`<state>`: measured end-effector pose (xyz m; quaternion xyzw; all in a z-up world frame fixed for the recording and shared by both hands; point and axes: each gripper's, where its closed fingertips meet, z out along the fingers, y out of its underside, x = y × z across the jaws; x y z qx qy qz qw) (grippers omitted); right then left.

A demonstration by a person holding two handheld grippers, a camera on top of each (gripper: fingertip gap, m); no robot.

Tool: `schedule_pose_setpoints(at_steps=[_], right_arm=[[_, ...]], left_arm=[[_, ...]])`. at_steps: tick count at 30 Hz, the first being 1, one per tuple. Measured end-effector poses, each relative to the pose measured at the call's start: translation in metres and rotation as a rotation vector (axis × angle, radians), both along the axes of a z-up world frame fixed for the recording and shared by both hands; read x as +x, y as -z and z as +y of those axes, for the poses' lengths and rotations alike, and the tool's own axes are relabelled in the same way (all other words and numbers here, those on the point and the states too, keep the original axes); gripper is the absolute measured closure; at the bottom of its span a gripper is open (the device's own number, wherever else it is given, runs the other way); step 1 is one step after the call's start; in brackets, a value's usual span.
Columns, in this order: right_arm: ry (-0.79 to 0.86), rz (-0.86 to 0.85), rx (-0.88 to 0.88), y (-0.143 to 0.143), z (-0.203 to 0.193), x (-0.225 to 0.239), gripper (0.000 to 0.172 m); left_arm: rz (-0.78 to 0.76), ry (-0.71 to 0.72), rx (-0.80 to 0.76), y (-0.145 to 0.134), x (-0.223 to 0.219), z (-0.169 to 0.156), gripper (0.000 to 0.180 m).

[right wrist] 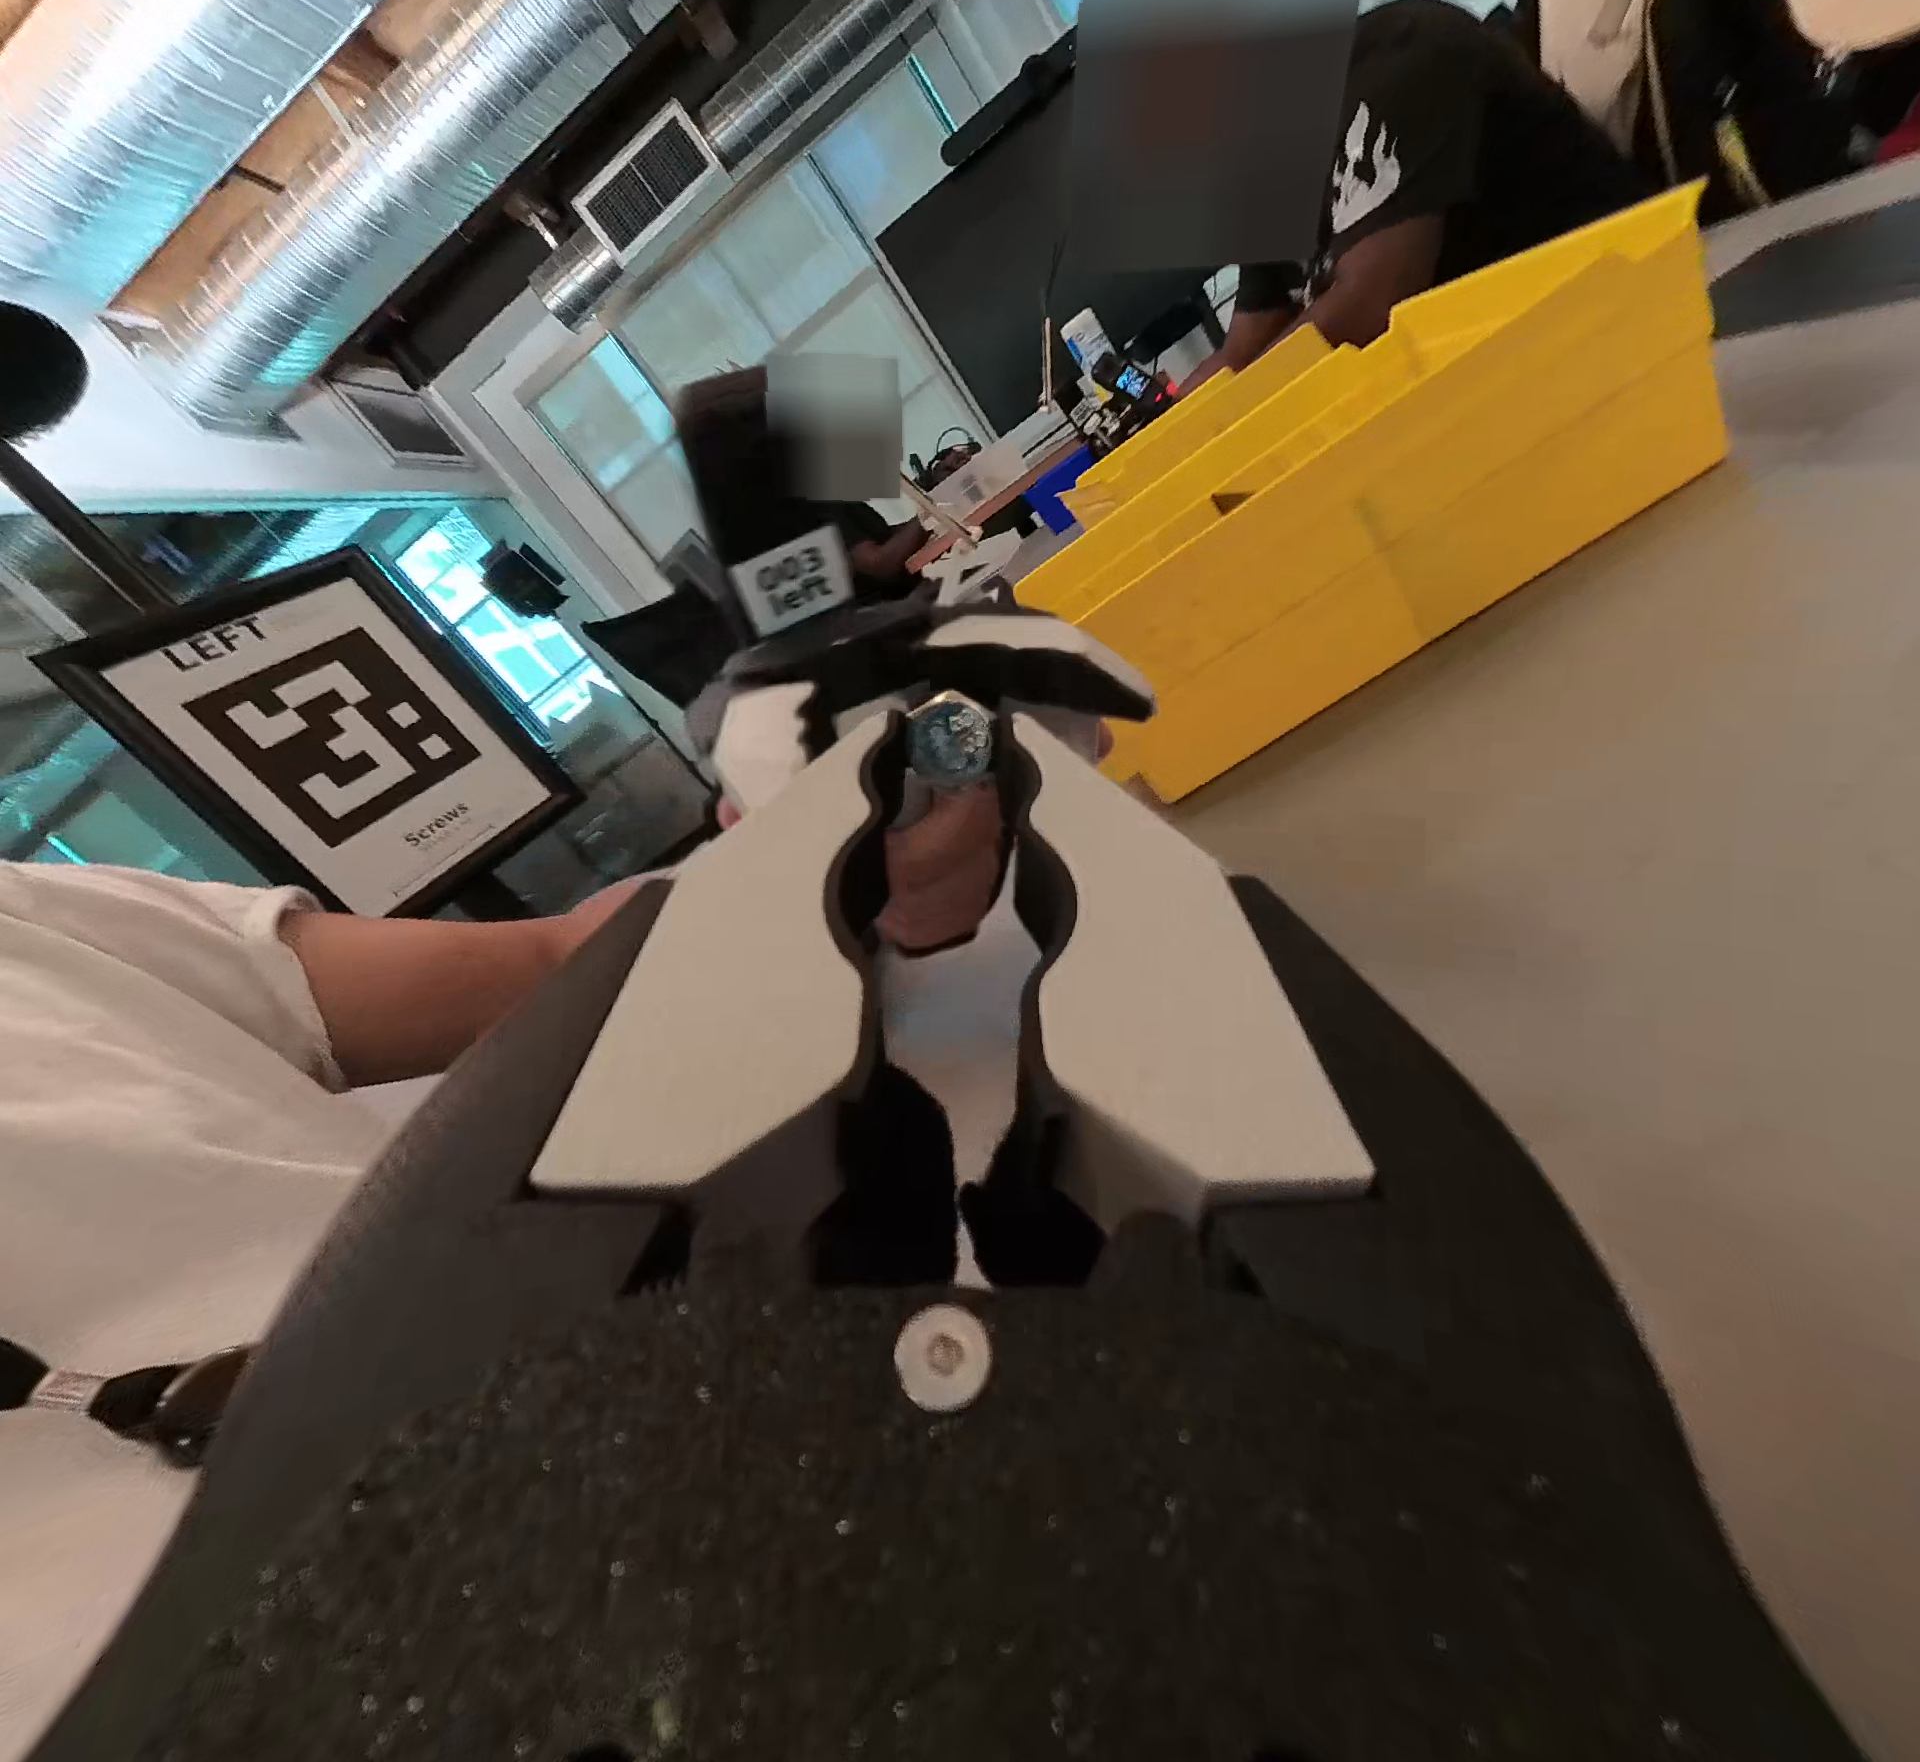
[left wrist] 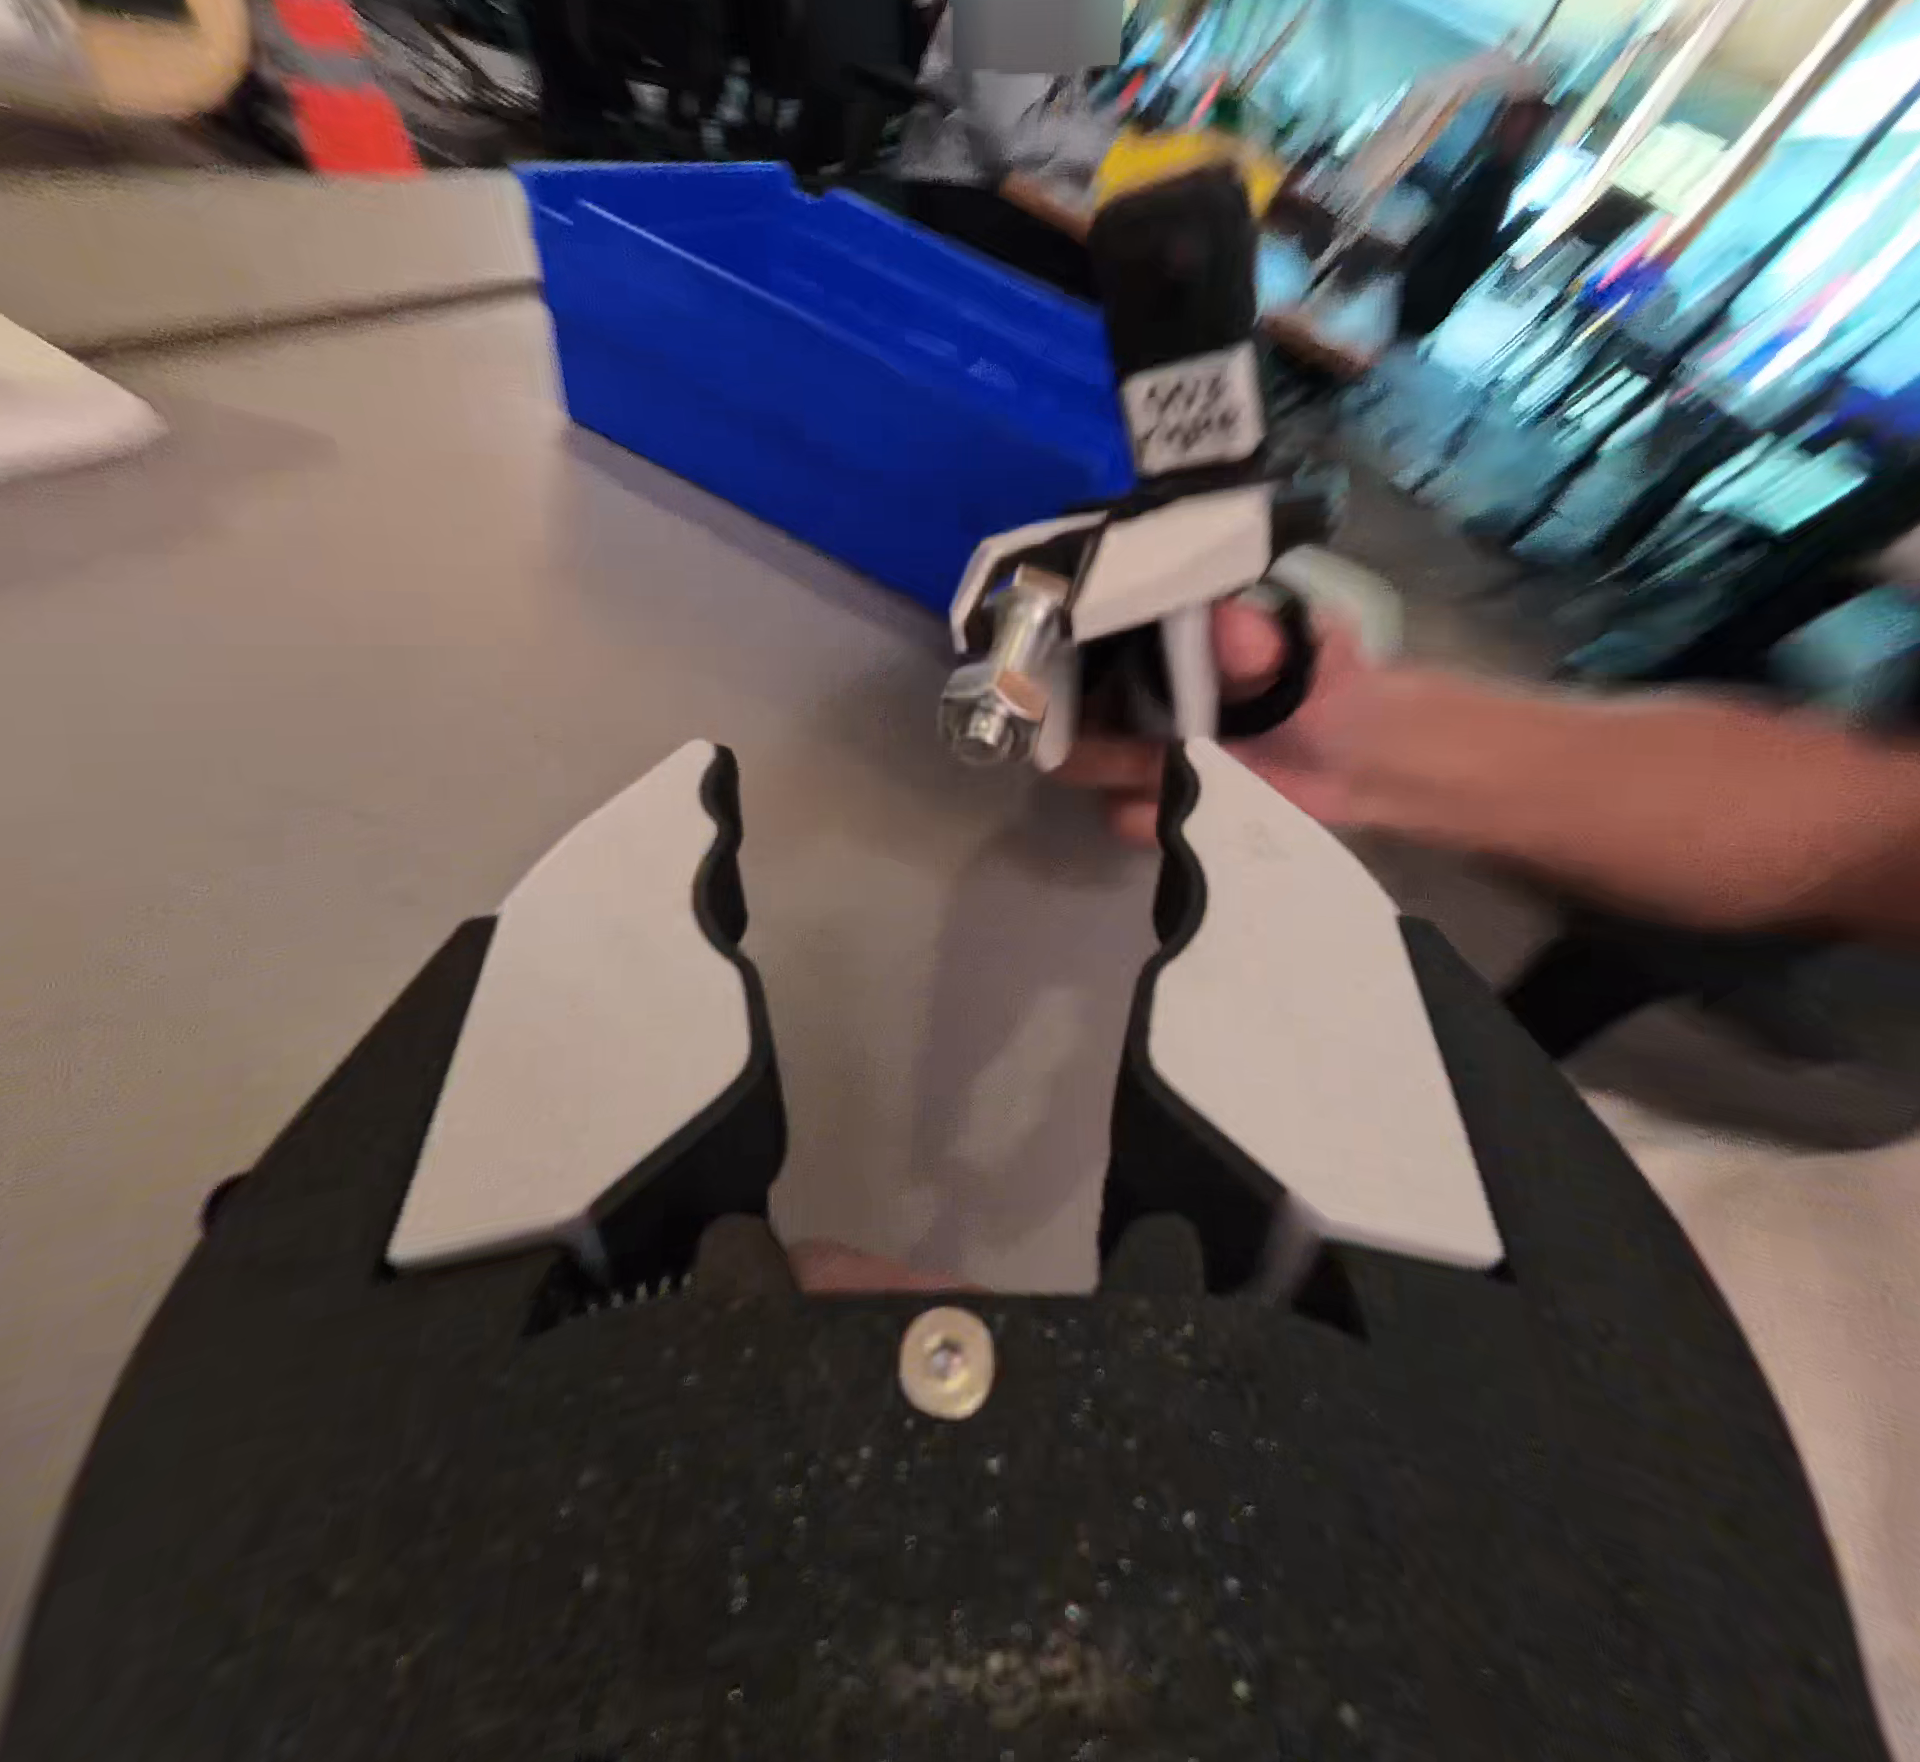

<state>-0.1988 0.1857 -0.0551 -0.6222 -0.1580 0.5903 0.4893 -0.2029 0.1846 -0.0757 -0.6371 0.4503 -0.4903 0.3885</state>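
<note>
1. Two tools are in play: the left tool (left wrist: 951, 777) and the right tool (right wrist: 948, 746), each held by a person's hand (left wrist: 1455, 777).
2. One silver bolt (left wrist: 1013, 663) with a nut (left wrist: 987, 720) threaded on its end is in sight.
3. There is one blue bin (left wrist: 831, 382) and two yellow bins (right wrist: 1403, 507) standing side by side on the grey table (left wrist: 364, 621); I cannot tell what any of them holds.
4. The right tool is narrowly closed, its fingertips (right wrist: 1049, 782) pressing on the bolt near the head.
5. The left tool stands wide open with nothing in it, its fingertips (left wrist: 717, 777) just below the nut end and not touching it.
6. A framed sign (right wrist: 312, 725) with a black-and-white square pattern stands behind.
</note>
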Motion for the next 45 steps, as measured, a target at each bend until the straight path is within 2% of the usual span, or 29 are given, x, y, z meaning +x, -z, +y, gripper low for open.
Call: schedule_pose_setpoints(at_steps=[2,5,9,13,15,17,19,20,25,29,31,33,36,39,40,42,45], right_arm=[[0.002,0.002,0.032,-0.004,0.001,0.000,0.155],[0.017,0.022,0.032,-0.005,0.005,0.002,0.155],[0.001,0.025,0.032,-0.005,0.004,0.000,0.155],[-0.002,0.027,0.033,-0.007,0.003,-0.001,0.155],[0.010,0.020,0.018,-0.004,0.004,0.001,0.155],[0.007,0.025,0.003,-0.003,0.005,0.002,0.155],[-0.003,0.038,-0.021,-0.001,0.006,0.002,0.155],[-0.011,0.051,-0.038,0.000,0.007,0.001,0.155],[-0.059,0.118,-0.100,0.001,0.003,-0.002,0.155],[-0.091,0.143,-0.128,0.001,0.000,-0.005,0.155],[-0.095,0.156,-0.135,0.000,0.000,-0.005,0.155],[-0.075,0.132,-0.138,0.004,0.002,-0.002,0.155],[-0.062,0.132,-0.130,0.003,0.003,0.002,0.155],[-0.047,0.127,-0.117,0.002,0.005,0.006,0.155],[-0.039,0.120,-0.112,0.002,0.006,0.006,0.155],[-0.023,0.110,-0.098,0.002,0.007,0.008,0.155],[-0.009,0.111,-0.086,0.000,0.008,0.009,0.155]], left_arm=[[-0.122,0.057,-0.268,-0.013,0.001,0.001,0.107],[-0.206,0.088,-0.442,-0.020,-0.003,0.008,0.113],[-0.238,0.112,-0.530,-0.020,-0.003,0.007,0.122],[-0.251,0.151,-0.582,-0.015,-0.001,0.005,0.142],[-0.271,0.212,-0.603,-0.018,0.000,-0.002,0.164],[-0.258,0.208,-0.571,-0.018,0.001,-0.002,0.164],[-0.230,0.173,-0.431,-0.018,0.001,0.000,0.164],[-0.206,0.147,-0.308,-0.017,0.001,0.001,0.164],[0.037,-0.005,0.641,-0.011,-0.003,0.000,0.164],[0.251,-0.103,1.309,-0.014,-0.008,0.002,0.163],[0.313,-0.145,1.511,-0.014,-0.008,0.001,0.164],[0.339,-0.128,1.548,-0.007,-0.007,-0.001,0.161],[0.360,-0.106,1.437,0.003,-0.004,0.000,0.145],[0.278,-0.144,1.114,0.000,-0.004,0.002,0.145],[0.256,-0.186,0.949,-0.001,-0.006,0.009,0.144],[0.182,-0.201,0.540,0.003,-0.006,0.015,0.129],[-0.033,-0.106,-0.103,0.000,-0.002,0.008,0.128]])
